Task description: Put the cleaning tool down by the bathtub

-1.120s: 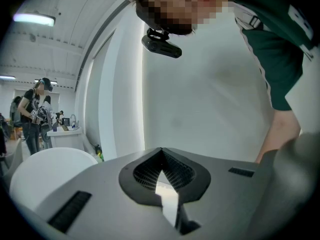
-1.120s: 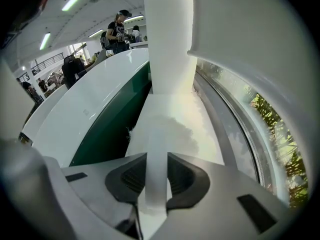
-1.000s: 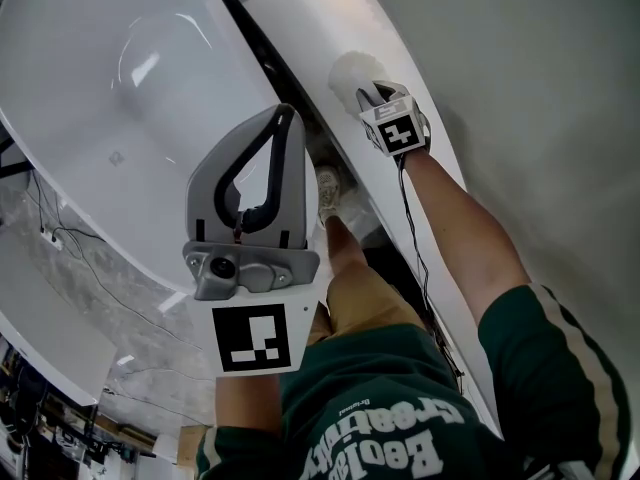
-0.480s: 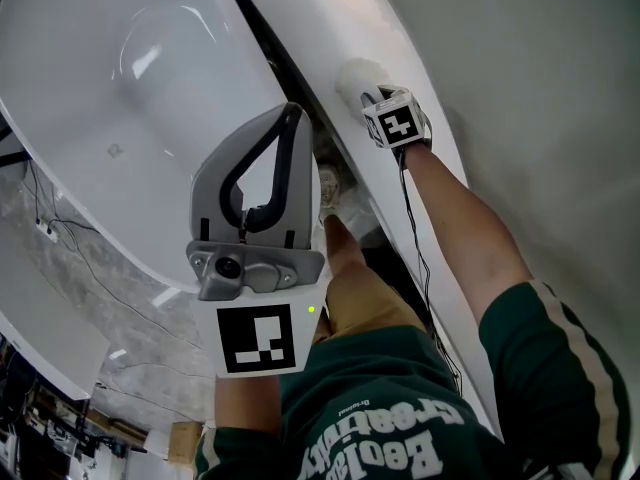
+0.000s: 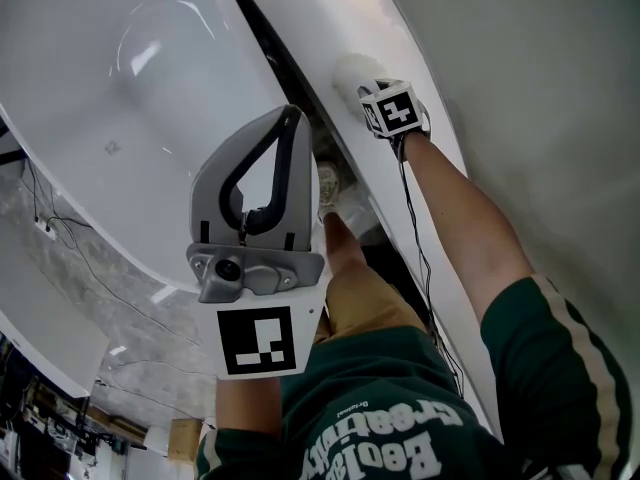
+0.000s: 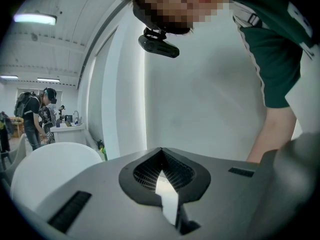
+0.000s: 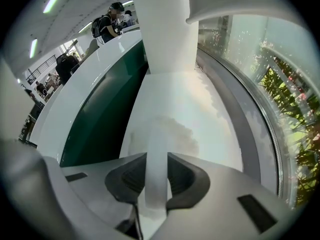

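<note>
The cleaning tool is a white handle [image 7: 156,176] with a fluffy white head [image 7: 167,134]. My right gripper [image 7: 156,184] is shut on the handle, and the head rests on a white ledge [image 7: 210,119]. In the head view the fluffy head [image 5: 352,72] shows just past my right gripper [image 5: 378,96], on the white ledge [image 5: 330,18] beside the white bathtub [image 5: 120,88]. My left gripper [image 5: 289,115] is held up close to the head camera, over the tub's rim. Its fingertips meet with nothing between them [image 6: 161,151].
My bare leg and shoe [image 5: 328,190] stand in the dark gap between tub and ledge. A cable [image 5: 415,238] trails from the right gripper along my arm. A white column [image 7: 162,29] rises ahead on the ledge, with glass and plants [image 7: 285,109] to its right.
My right gripper has slid a little farther along the ledge with the cleaning tool. The left gripper has barely moved.
</note>
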`<state>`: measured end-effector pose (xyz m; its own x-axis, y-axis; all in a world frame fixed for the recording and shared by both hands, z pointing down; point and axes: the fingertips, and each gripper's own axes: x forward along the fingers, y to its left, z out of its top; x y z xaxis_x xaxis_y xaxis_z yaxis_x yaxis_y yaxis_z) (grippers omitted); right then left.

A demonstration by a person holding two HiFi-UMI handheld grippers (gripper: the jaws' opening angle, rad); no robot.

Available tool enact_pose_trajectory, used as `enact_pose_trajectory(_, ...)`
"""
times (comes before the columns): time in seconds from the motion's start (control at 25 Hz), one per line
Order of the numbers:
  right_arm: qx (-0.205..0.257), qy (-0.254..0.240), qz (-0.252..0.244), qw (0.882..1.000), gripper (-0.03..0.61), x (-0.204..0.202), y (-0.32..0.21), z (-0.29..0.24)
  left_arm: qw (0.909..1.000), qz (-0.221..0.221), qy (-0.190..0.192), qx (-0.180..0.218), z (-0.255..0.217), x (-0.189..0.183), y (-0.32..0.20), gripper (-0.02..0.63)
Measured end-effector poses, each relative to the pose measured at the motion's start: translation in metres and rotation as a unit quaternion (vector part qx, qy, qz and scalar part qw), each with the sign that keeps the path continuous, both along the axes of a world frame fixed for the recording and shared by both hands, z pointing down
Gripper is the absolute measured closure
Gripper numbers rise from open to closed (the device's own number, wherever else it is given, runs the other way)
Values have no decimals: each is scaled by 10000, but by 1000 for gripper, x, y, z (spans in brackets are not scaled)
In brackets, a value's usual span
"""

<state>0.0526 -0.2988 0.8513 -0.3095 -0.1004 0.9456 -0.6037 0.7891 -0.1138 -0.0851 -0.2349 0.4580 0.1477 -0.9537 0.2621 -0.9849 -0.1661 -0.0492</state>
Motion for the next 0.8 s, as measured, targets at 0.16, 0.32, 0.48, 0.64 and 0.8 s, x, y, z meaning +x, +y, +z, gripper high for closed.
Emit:
enact_pose_trajectory(0.16,-34,-66,-26,10000,485,0,-2,0,10000,21,29,-12,2,5,-1,612)
enact_pose_trajectory(0.32,-15,-69,-53,10000,485,1,0,1,10000,54,57,-33,4,9,0,612)
enact_pose_trajectory(0.48,-11,-75,-66,9999,485,0,-1,0,10000,59,59,-11,2,11,-1,612)
enact_pose_trajectory(0.64,14,-77,-55,10000,485,2,0,-1,9999,92,72,-16,1,13,1,612)
enact_pose_trajectory(0.8,51,-105,-110,9999,485,-1,0,1,9999,94,64,-43,4,11,3,611)
